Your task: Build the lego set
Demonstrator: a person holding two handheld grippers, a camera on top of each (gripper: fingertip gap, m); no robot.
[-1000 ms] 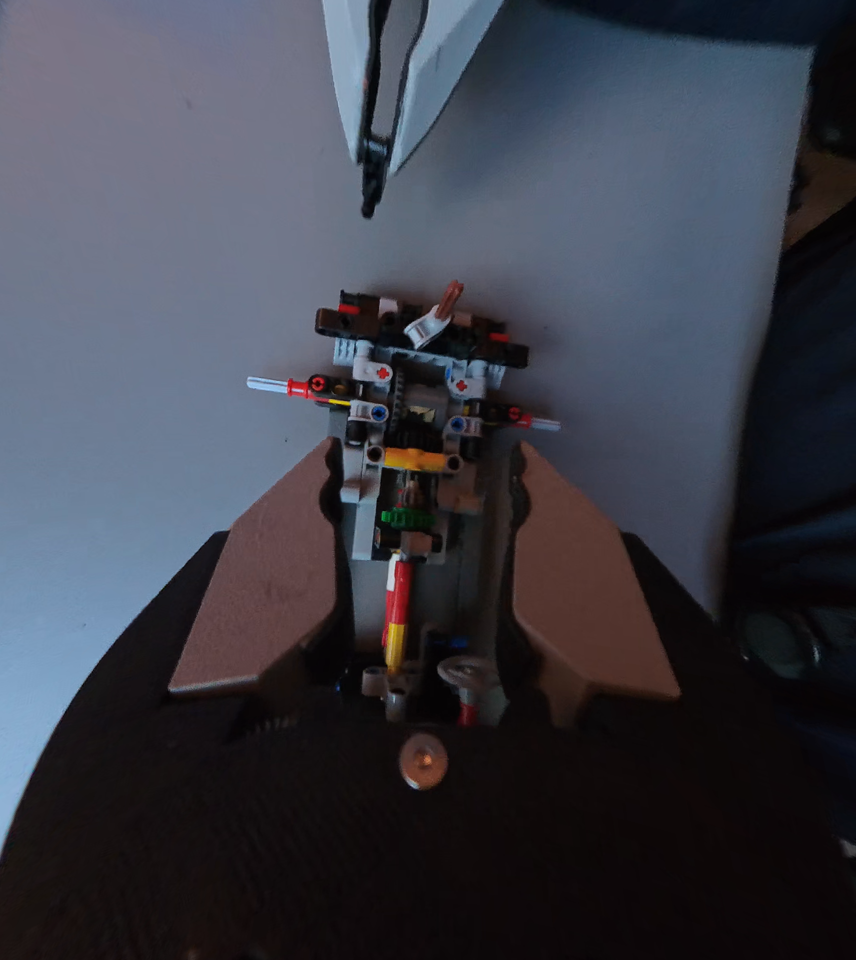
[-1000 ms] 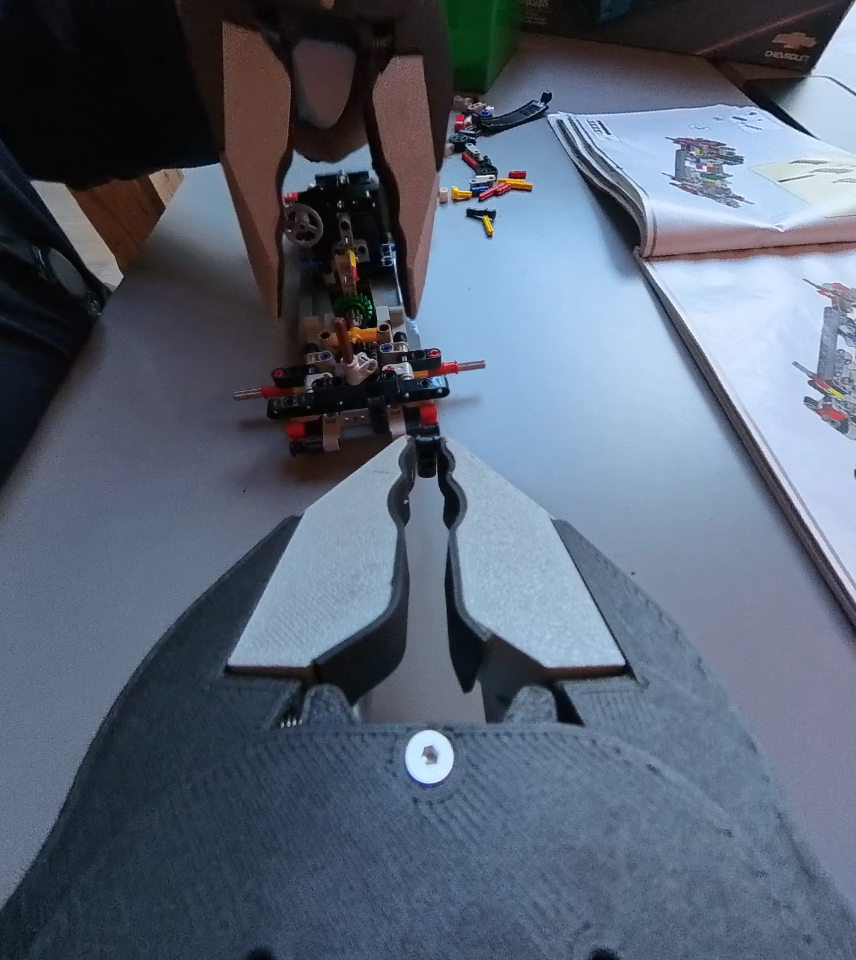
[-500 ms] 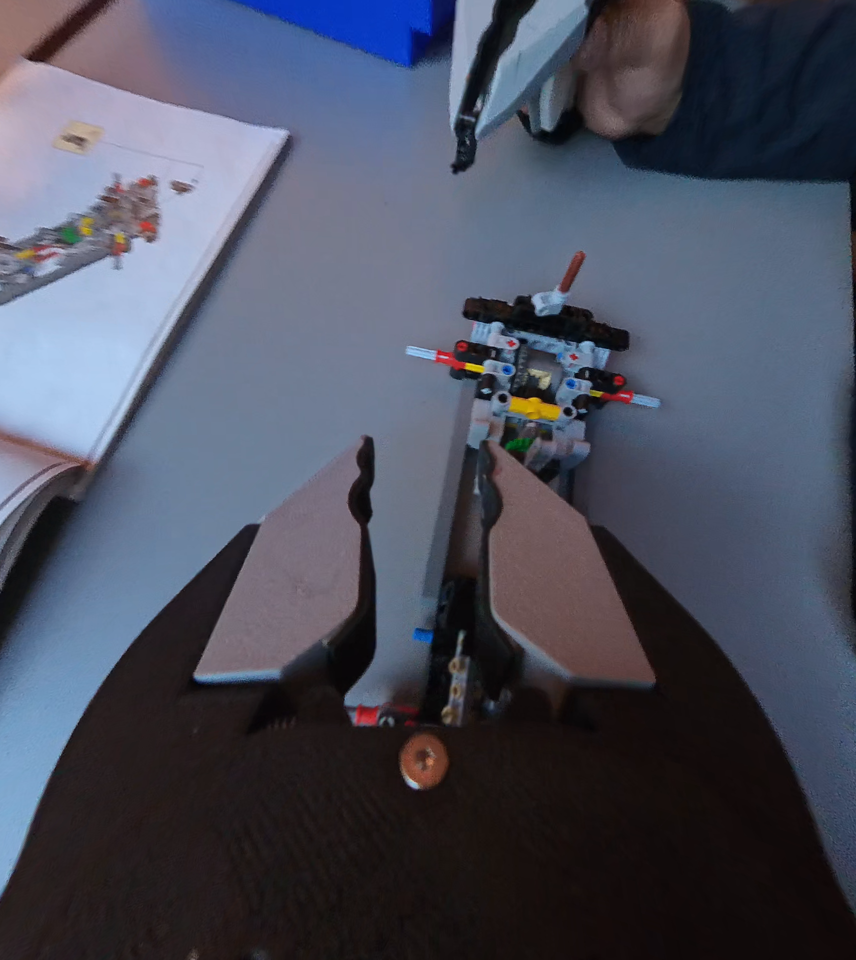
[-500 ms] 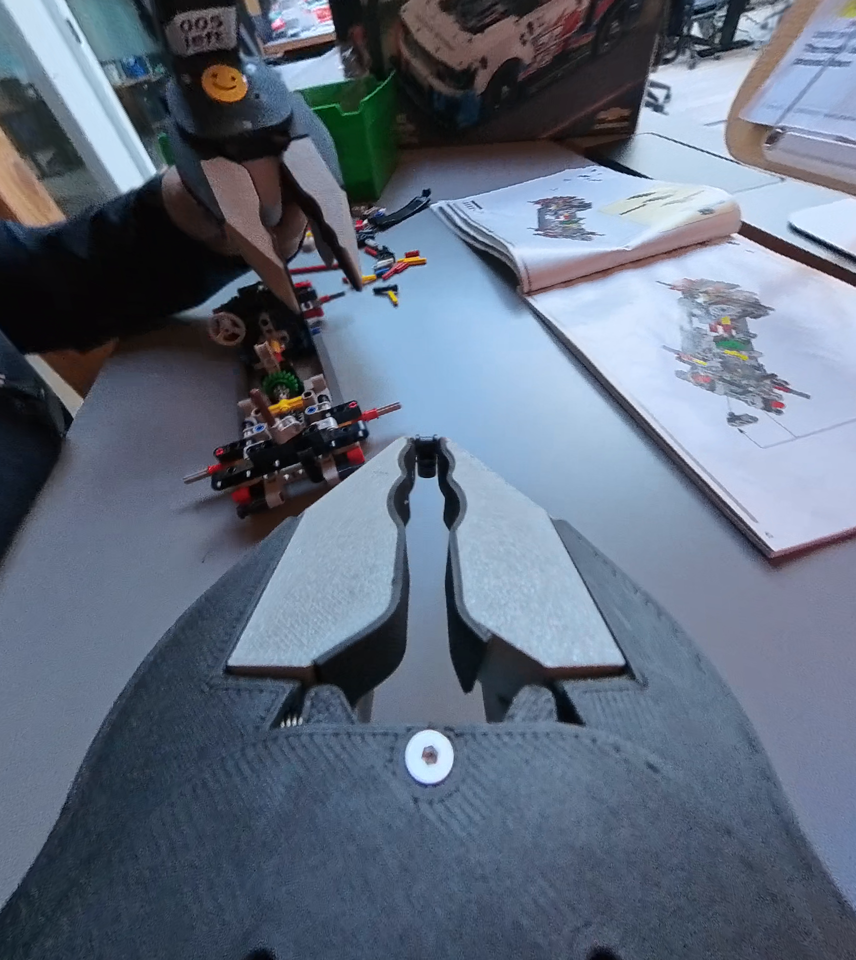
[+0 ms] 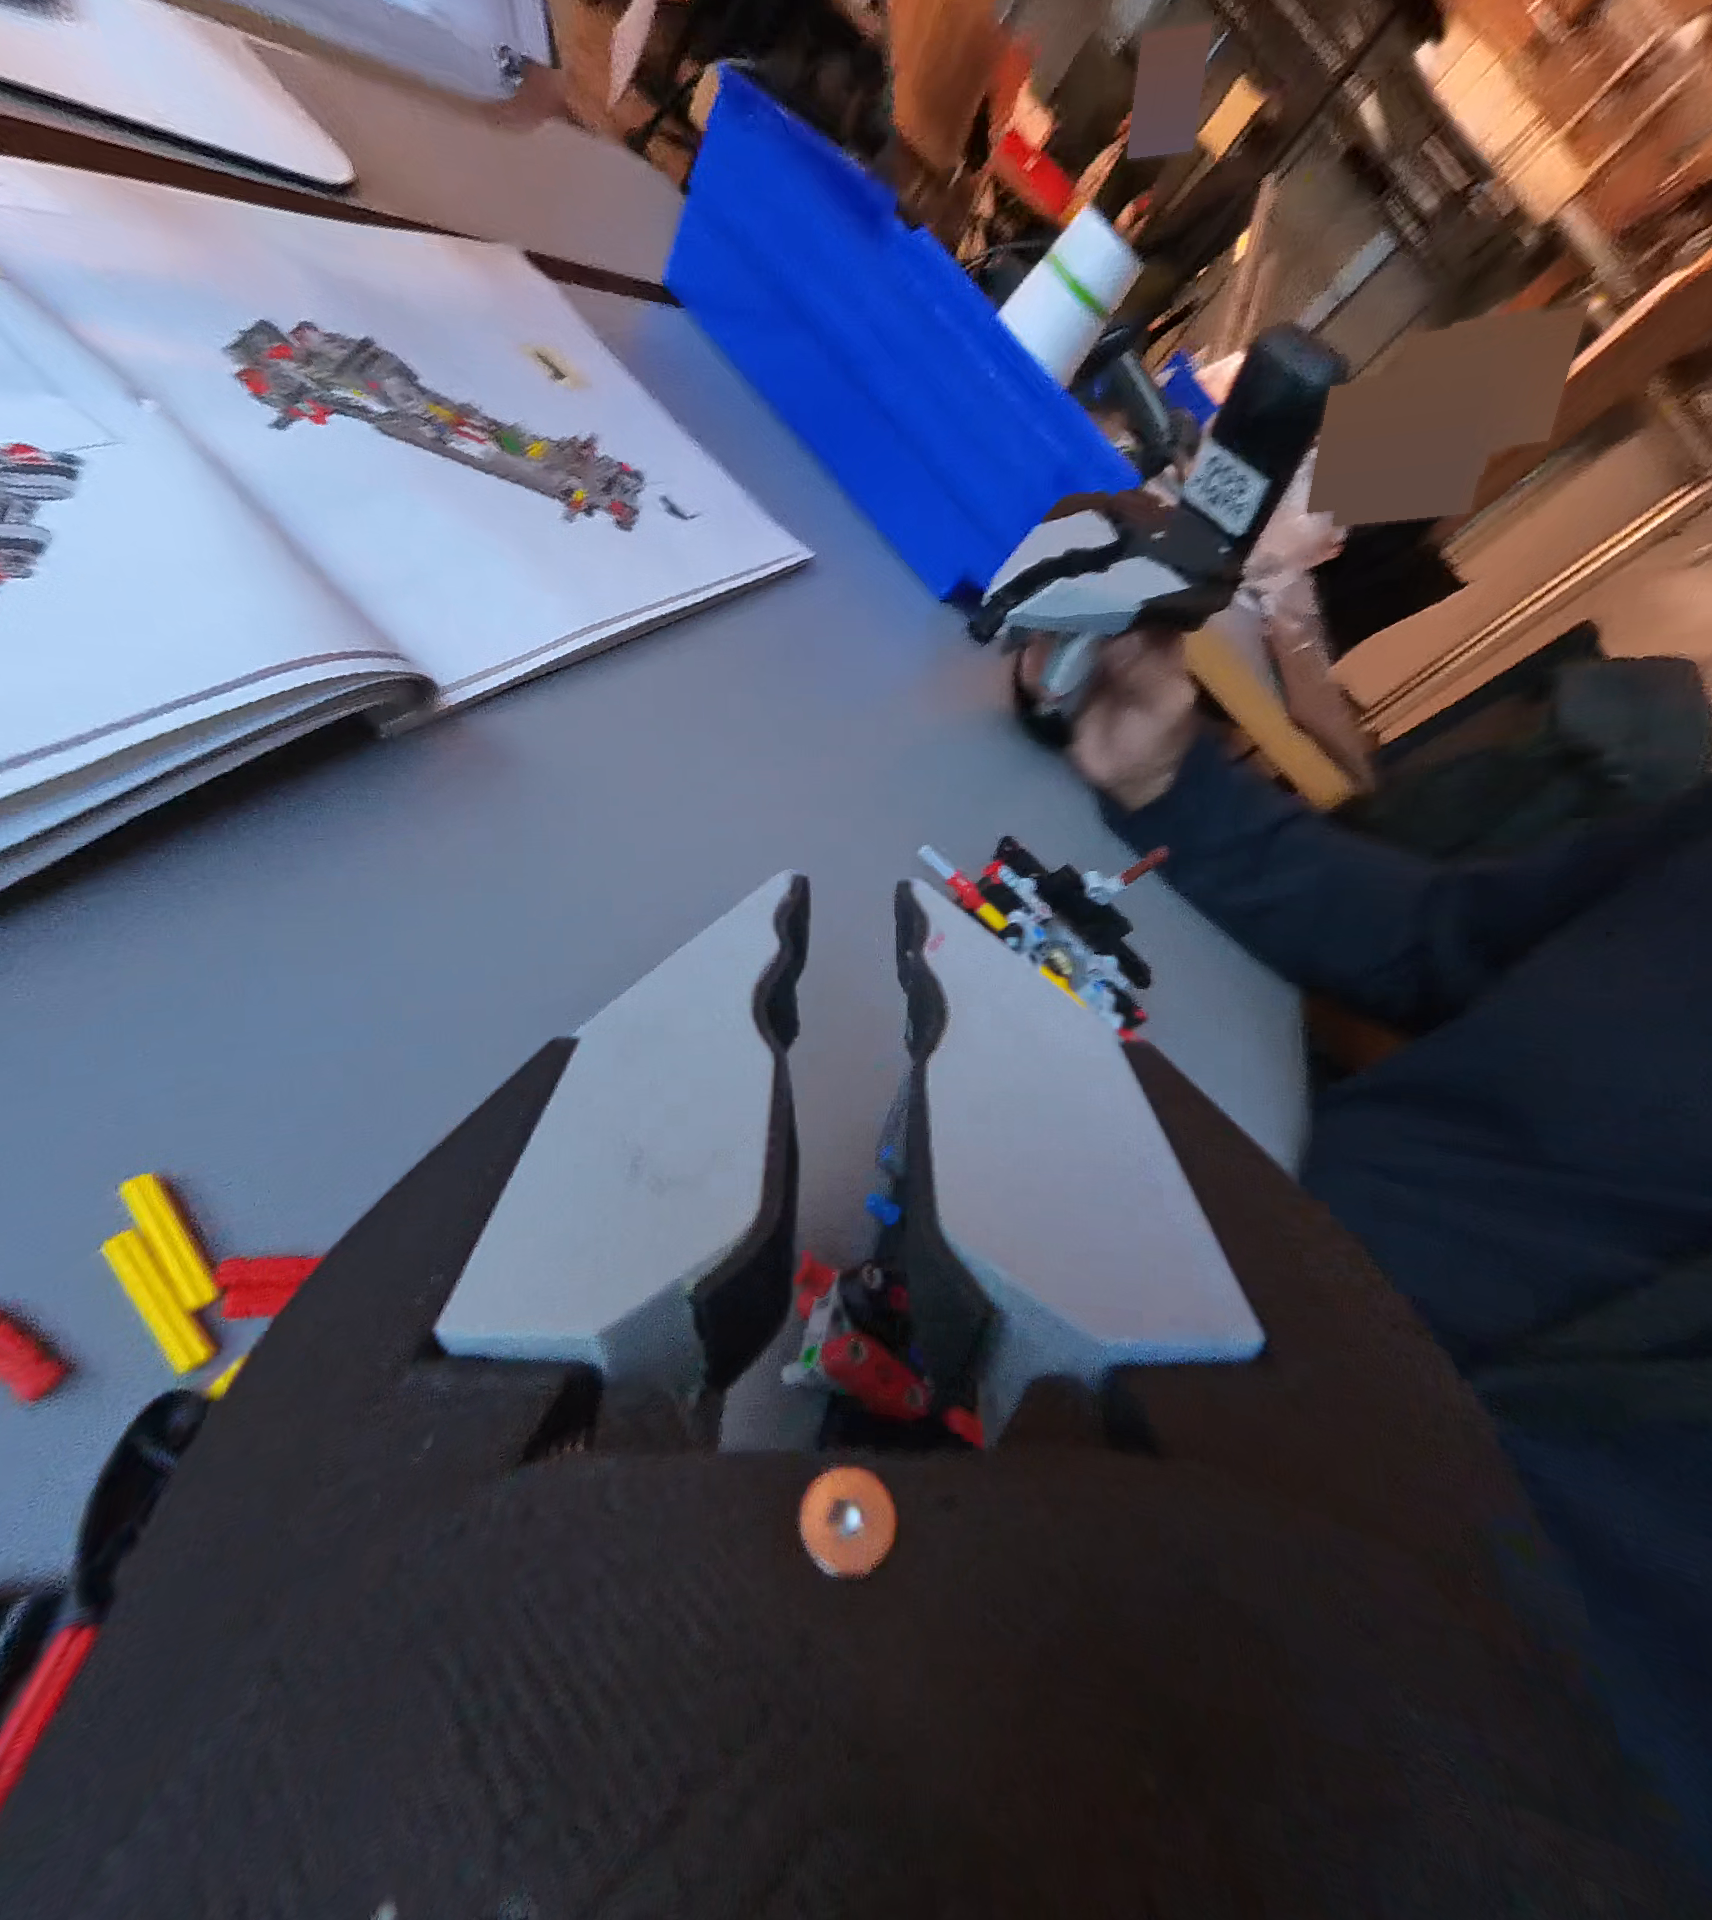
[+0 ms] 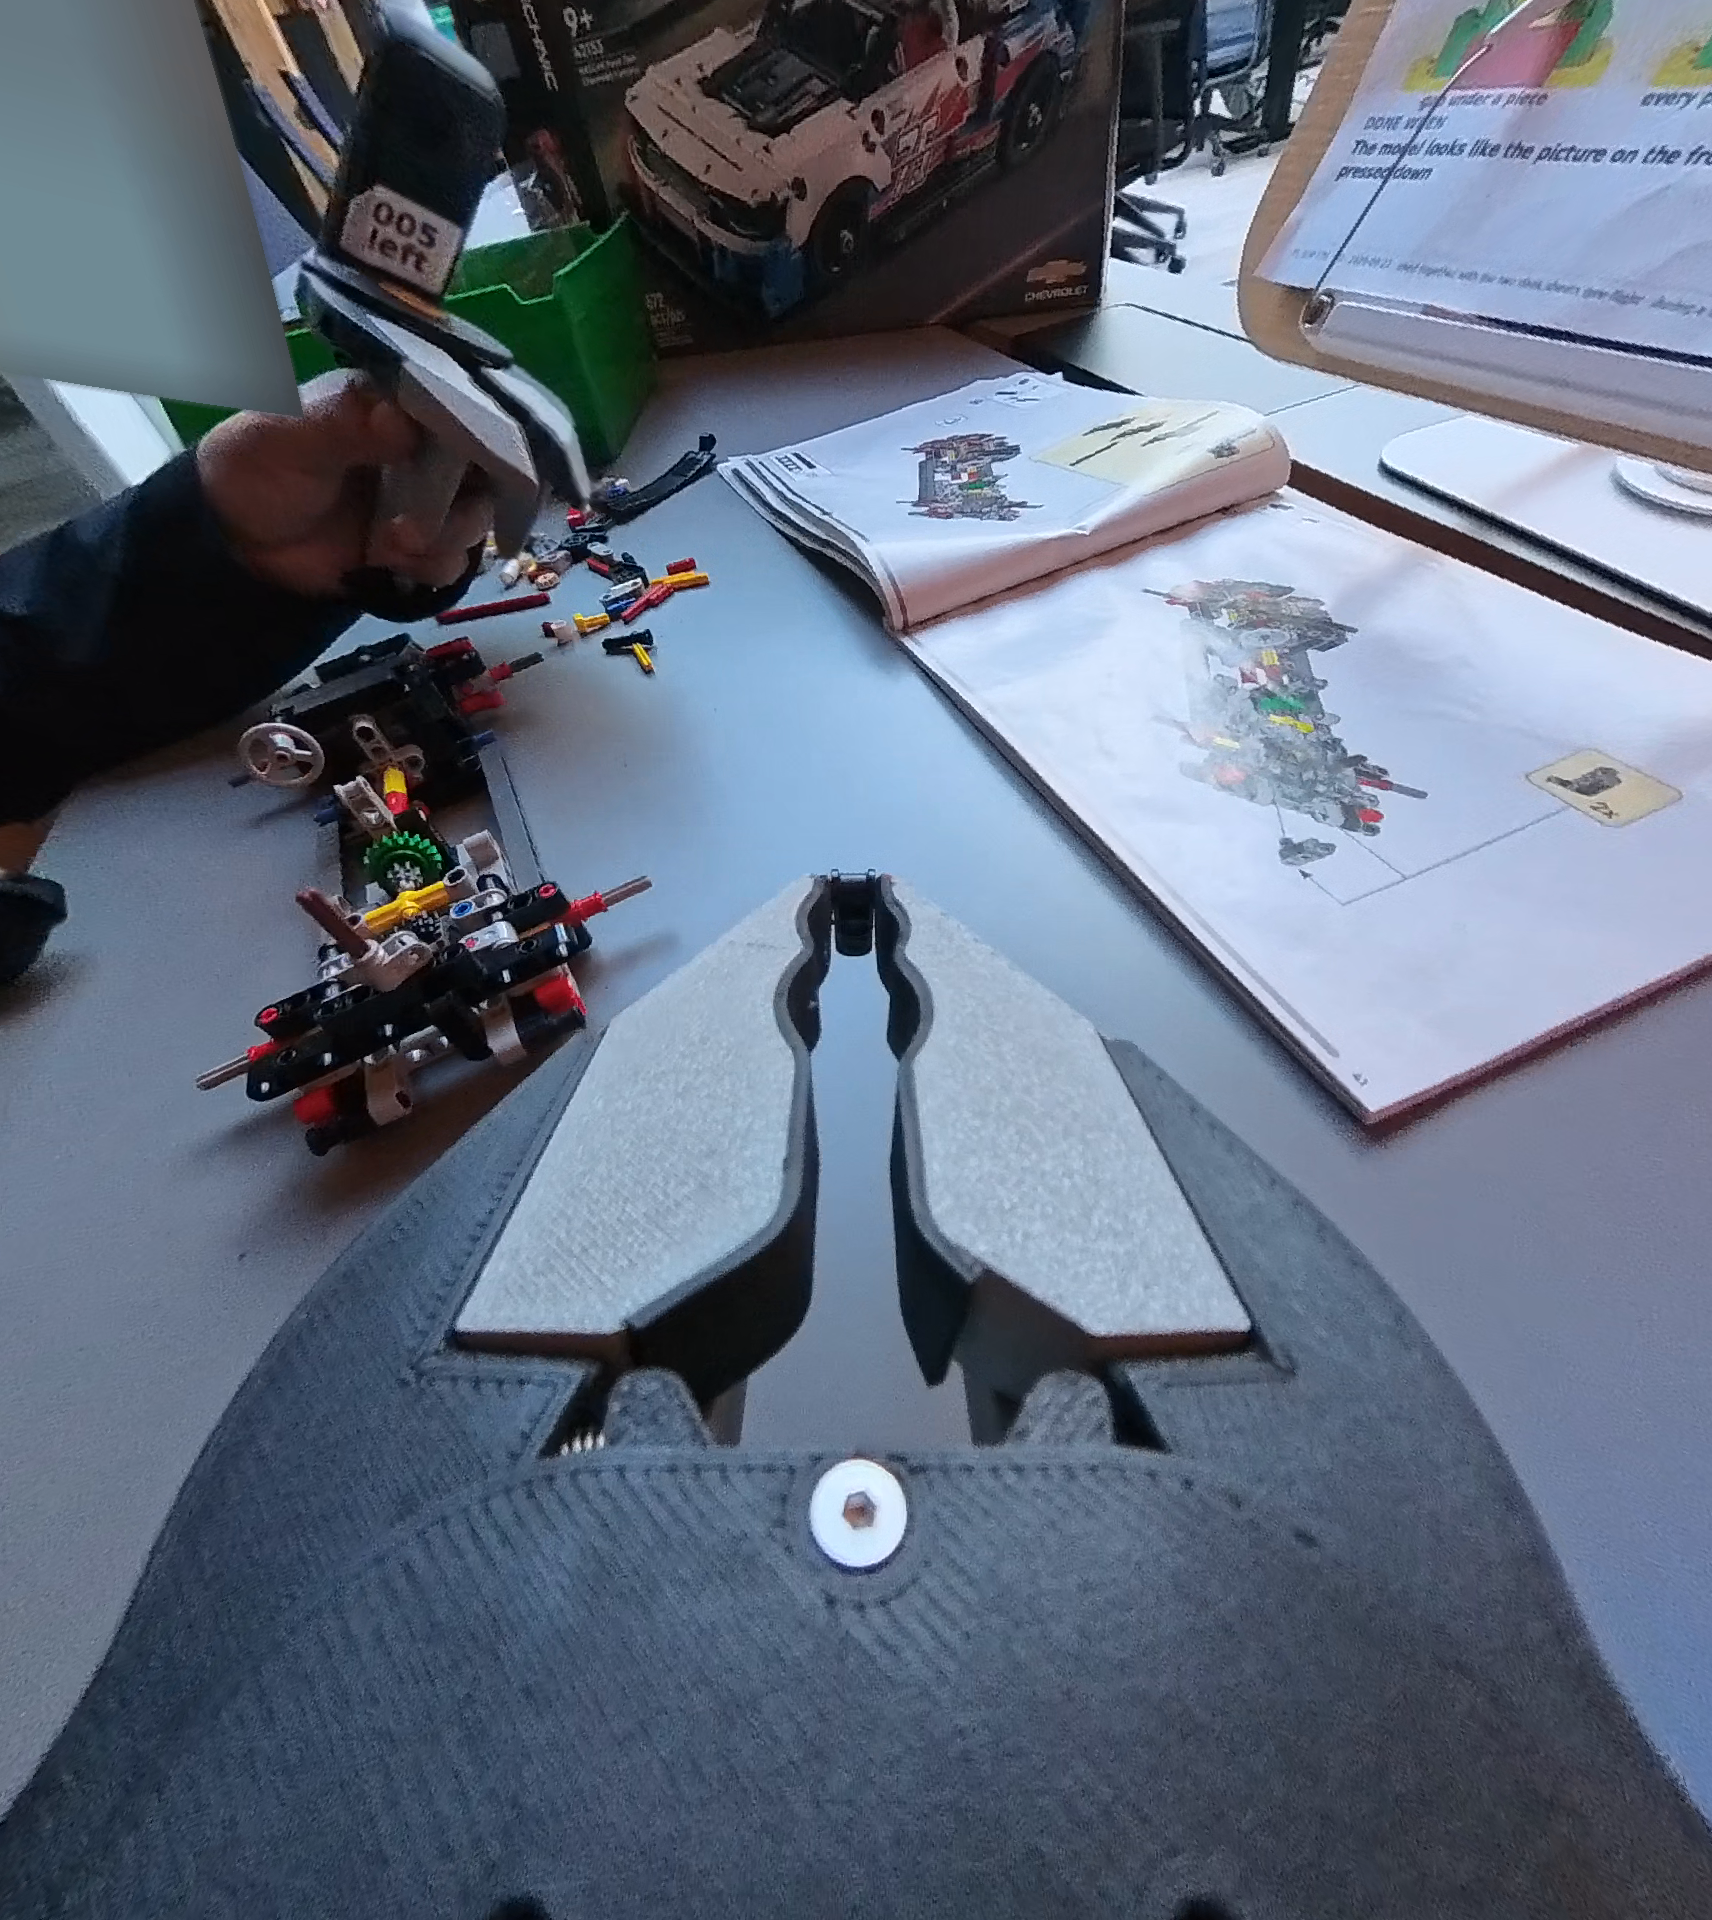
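The right tongs (image 6: 854, 902) pinch a small black piece (image 6: 852, 920) at their tips, with the brick chassis (image 6: 416, 935) on the table (image 6: 831, 727) to their left. The left tongs (image 5: 850, 904) stand slightly apart, gripping nothing, above loose bricks (image 5: 156, 1283).

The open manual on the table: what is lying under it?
Only the grey table shows around the open manual, which lies flat on it. A second booklet rests behind it. Anything under the pages is covered and cannot be seen.
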